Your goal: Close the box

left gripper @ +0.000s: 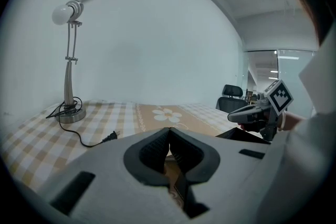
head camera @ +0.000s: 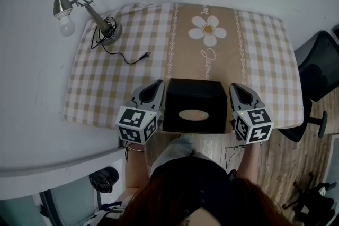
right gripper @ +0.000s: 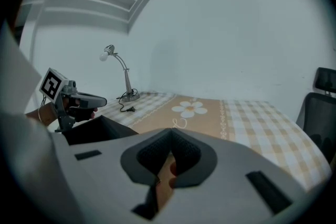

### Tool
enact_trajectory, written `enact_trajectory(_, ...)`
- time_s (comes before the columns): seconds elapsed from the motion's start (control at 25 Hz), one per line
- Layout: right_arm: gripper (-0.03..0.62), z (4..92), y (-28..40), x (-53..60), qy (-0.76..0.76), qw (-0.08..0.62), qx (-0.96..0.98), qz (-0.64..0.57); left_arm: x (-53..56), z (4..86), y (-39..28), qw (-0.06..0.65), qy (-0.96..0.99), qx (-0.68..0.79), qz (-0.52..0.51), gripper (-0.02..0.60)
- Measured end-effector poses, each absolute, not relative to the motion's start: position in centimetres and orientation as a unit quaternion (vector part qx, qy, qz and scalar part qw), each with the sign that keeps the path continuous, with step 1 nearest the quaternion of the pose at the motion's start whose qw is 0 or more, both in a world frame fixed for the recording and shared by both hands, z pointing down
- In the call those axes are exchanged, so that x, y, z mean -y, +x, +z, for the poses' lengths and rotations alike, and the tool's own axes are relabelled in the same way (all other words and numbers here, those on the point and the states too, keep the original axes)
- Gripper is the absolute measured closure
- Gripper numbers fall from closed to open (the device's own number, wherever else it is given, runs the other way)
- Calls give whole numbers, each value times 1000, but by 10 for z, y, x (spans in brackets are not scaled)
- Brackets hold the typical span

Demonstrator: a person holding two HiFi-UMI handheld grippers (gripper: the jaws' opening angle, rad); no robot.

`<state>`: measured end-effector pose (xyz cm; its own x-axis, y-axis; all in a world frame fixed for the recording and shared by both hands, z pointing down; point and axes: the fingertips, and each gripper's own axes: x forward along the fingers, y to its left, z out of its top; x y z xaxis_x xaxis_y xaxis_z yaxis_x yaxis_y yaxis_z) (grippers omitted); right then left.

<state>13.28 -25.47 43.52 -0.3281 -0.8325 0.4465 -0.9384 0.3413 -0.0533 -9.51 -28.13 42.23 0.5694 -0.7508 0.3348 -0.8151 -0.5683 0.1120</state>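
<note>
Where everything else rests, table (head camera: 275, 114): runs left to right under the head view, its near edge at the person's body.
Cloth (head camera: 90, 87): checked beige and white and covers the tabletop. A tan band down the middle carries a white daisy (head camera: 208, 28) with script below it.
Person (head camera: 185, 188): dark top, seen from above at the near edge, one gripper in each hand.
Chair (head camera: 318, 74): black office chair, off the table's right side on the wooden floor.
Box (head camera: 193, 106): black and stands on the tan band at the near edge, mid-table, between the two grippers. Its top face shows a pale oval. Whether the lid sits fully down cannot be told.
Left gripper (head camera: 157, 84): just beside the box's left wall, pointing to the far side. The jaws are pressed together at the tips with nothing between them, as its own view shows.
Right gripper (head camera: 234, 87): just beside the box's right wall, also pointing far. The jaws likewise meet at the tips and are empty.
Lamp (head camera: 98, 19): at the far left corner, with its round base on the cloth. The neck leans left and the bare bulb hangs past the table's left edge.
Cord (head camera: 114, 50): black, looped at the lamp base and trailing right and nearer across the checks.
Plug (head camera: 146, 54): at the cord's end, lying loose on the cloth, well apart from the box.
</note>
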Motion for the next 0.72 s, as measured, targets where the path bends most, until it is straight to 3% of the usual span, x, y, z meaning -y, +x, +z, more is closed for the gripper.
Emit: enact_trajectory(0.72,577,484,134,254,519,225,798,208,282,468,-96,185,877,405,182,554)
